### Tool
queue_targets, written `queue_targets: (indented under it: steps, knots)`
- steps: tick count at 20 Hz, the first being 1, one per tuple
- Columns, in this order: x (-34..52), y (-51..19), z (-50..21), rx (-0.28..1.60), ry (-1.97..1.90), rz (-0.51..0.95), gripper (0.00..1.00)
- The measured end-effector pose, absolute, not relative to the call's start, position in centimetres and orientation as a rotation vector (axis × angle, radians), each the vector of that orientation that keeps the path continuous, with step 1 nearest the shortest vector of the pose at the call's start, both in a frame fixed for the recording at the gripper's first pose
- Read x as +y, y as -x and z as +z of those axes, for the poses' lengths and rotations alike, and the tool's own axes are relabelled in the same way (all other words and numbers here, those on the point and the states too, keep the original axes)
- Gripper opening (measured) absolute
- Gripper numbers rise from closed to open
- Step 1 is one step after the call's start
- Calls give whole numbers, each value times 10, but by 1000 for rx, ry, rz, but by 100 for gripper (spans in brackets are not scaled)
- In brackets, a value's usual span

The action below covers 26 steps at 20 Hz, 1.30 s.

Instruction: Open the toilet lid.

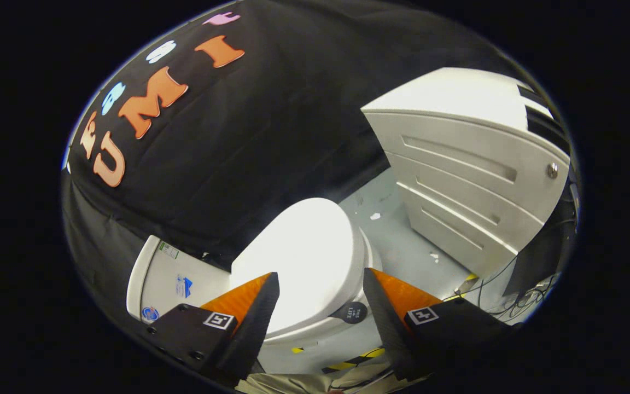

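Gripper up close, fingers spread wide apart, nothing pinched between them. Right in the gap and just beyond the tips sits the white toilet lid, shut flat on the bowl, apart from both fingers. The cistern lies past one finger; a white cabinet stands across the grey floor, cables trailing at its foot.

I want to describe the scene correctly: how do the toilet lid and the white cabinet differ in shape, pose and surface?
The toilet lid is rounded and oval; the white cabinet is boxy with straight edges. The lid lies closed on the toilet, seen between the open gripper's fingers and beyond them; the cabinet stands upright on the floor further off. The lid is smooth; the cabinet front has recessed grooves. Both are white.
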<state>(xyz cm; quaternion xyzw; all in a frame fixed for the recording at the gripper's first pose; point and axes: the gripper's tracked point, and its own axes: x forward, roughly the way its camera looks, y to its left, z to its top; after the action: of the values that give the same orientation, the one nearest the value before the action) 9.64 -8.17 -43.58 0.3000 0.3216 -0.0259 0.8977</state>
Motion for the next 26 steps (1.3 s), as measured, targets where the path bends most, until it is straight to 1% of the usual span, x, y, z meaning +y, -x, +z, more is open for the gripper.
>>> queue_targets:
  steps: [3,7,12,14,18,20,25,26]
  knots:
    - [-87,-80,-477,760,-695,-70,99]
    - [-83,-67,-514,830,-799,-62,99]
    - [-79,-64,-548,872,-897,-78,98]
    - [-75,-62,-559,891,-916,-73,96]
    - [-69,-64,-573,919,-970,-78,81]
    - [-70,-70,-574,907,-981,-68,77]
    - [-60,-75,-581,946,-987,-49,69]
    - [-57,-81,-582,936,-1005,-48,42]
